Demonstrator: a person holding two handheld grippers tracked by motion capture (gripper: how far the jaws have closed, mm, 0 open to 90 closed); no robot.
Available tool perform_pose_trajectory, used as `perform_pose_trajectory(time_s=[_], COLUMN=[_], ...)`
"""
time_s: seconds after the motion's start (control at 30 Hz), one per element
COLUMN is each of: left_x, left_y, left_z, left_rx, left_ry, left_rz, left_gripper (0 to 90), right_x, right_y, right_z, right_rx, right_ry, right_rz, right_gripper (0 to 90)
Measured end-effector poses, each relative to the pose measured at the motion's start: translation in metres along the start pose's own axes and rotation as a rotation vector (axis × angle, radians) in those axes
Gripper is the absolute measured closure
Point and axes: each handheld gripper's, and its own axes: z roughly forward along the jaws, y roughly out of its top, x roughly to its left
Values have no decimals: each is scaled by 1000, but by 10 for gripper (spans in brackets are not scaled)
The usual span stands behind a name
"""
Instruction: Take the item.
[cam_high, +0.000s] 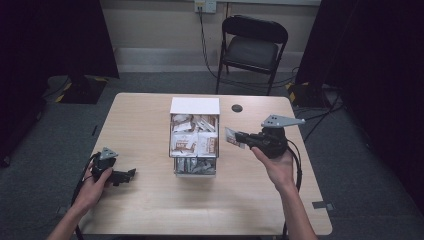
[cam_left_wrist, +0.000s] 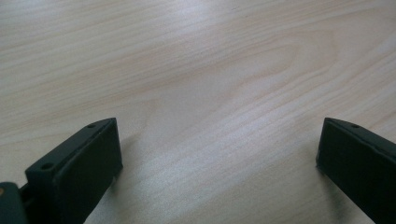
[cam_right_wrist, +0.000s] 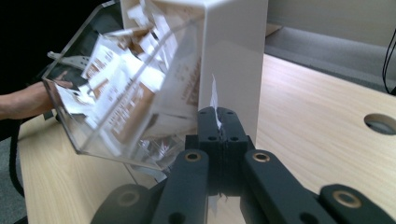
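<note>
High view puts our right gripper right of centre in the frame, lifted off the surface and pointing toward the clear dispenser box in the middle. Its jaws are pressed together on a small packet, which sticks out at the tip just beside the box's right wall without touching it. Right gripper view confirms the grip: the two black jaws meet with no gap, and the thin white edge of the packet stands up between them, in front of the box's white end panel. The slanted clear front of the box, crowded with brown-and-white packets, fills the upper left of that frame. Our left gripper rests low at the lower left of the high view, well apart from the box. In the left gripper view its jaws stand wide, one at the lower left corner and one at the lower right, with bare wood grain between them and nothing held. We see open surface to the right of the box, running to a round cable hole at the right edge of the right gripper view, and a broad clear strip along the near edge in the high view.
</note>
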Motion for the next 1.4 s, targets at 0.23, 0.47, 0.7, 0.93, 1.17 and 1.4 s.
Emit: perform_pose_trajectory(time_s=[0.23, 0.47, 0.7, 0.93, 1.17, 1.4], left_x=[0, 0, 0, 0, 0, 0], left_y=[0, 0, 0, 0, 0, 0], left_z=[0, 0, 0, 0, 0, 0], left_rx=[-1, 0, 2, 0, 2, 0], left_ry=[0, 0, -1, 0, -1, 0], left_rz=[0, 0, 0, 0, 0, 0], left_gripper=[0, 0, 0, 0, 0, 0], right_x=[-8, -19, -26, -39, -51, -58], right_y=[-12, -25, -33, -49, -68, -81], right_z=[14, 25, 36, 49, 68, 84], right_rx=[39, 62, 95, 134, 183, 220], right_ry=[-6, -13, -17, -20, -29, -35], right_rz=[21, 49, 69, 111, 143, 161], right_gripper=[898, 898, 898, 898, 898, 898])
